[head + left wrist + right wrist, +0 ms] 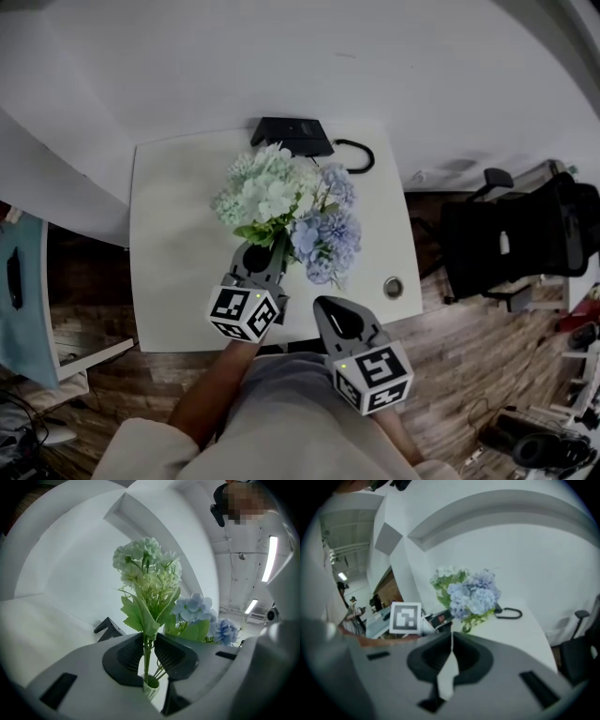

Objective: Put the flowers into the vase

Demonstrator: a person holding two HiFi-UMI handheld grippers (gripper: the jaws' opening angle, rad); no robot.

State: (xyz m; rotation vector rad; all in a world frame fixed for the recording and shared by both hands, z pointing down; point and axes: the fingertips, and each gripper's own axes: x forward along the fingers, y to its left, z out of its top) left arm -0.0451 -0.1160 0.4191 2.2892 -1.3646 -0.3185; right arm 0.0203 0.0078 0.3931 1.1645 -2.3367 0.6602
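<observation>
A white-green flower bunch (pixel 258 192) and blue flowers (pixel 328 239) stand together on the white table (pixel 178 234). My left gripper (pixel 270 249) reaches in level from the near side and is shut on the white-green bunch's stem (pixel 147 653). Right under its jaws the pale ribbed vase mouth (pixel 151 687) shows, with stems going into it. In the left gripper view the white-green bunch (pixel 146 562) rises ahead with the blue flowers (pixel 194 610) behind to the right. In the head view the blooms hide the vase. My right gripper (pixel 324 306) hangs shut and empty near the table's front edge, pointing at the blue flowers (pixel 474 595).
A black device (pixel 292 136) with a looped cable (pixel 356 156) lies at the table's back edge. A small round metal piece (pixel 393 287) sits near the front right corner. A black office chair (pixel 511 248) stands to the right, a blue cabinet (pixel 21 291) to the left.
</observation>
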